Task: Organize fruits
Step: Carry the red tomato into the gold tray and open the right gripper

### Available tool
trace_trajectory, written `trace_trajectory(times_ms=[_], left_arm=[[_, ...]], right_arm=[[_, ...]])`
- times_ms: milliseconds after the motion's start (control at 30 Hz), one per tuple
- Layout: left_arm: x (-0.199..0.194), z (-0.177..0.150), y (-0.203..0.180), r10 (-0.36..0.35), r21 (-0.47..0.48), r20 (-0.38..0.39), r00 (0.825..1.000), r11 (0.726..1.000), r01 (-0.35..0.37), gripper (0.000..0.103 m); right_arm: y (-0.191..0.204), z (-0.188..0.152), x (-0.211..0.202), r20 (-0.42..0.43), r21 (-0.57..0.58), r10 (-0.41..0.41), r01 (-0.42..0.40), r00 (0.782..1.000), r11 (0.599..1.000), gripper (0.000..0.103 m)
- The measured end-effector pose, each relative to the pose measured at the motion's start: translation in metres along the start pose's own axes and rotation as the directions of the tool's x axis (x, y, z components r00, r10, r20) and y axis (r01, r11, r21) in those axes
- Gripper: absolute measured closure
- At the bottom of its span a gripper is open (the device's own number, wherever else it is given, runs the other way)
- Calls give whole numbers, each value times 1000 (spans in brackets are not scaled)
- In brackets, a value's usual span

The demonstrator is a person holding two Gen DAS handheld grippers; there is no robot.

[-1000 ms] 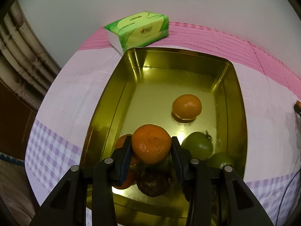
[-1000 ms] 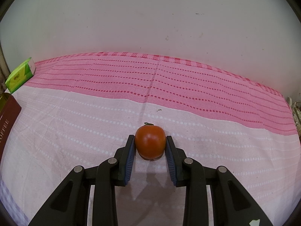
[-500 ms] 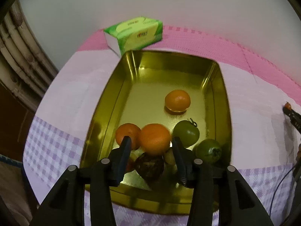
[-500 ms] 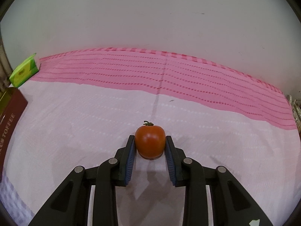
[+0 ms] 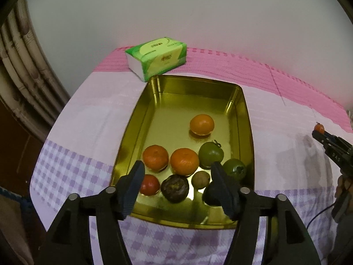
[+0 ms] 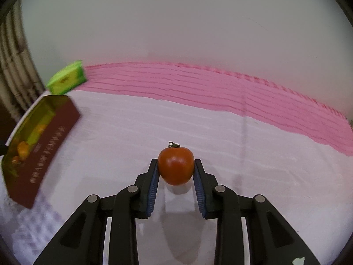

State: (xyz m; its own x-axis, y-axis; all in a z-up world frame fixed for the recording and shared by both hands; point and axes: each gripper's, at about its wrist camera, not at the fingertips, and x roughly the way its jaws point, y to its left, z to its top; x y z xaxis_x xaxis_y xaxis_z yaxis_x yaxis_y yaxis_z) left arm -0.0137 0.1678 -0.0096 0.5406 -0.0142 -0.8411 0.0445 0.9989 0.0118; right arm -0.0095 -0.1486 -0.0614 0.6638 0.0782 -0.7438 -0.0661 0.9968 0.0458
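**A:** What just changed?

**B:** My left claw (image 5: 176,172) has just spread and let go of the tangerine (image 5: 184,161); it now sits in the gold tray (image 5: 248,132) among the other fruit.

**A:** And the right?

**B:** My right claw (image 6: 176,171) pinches a red tomato (image 6: 175,165) above the table (image 6: 264,154), probably bound for the tray too.
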Motion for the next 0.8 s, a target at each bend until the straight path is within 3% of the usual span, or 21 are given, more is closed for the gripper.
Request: trace_trajectory(times_ms=[167,467,800], left_arm=[[-8,-7,14,17,-26,8,1000,1000,-17,38],[-21,-22,56,86,-153,26,996,985,-81,31],[-24,-39,82,152,-208,-5,988,967,-150,30]], right_arm=[[47,11,-13,21,-71,77,-75,997,995,75],[136,19,-28,17,-184,217,-210,976,960,75],[212,17,-26,-26,-280,300,-295,954,913,75]])
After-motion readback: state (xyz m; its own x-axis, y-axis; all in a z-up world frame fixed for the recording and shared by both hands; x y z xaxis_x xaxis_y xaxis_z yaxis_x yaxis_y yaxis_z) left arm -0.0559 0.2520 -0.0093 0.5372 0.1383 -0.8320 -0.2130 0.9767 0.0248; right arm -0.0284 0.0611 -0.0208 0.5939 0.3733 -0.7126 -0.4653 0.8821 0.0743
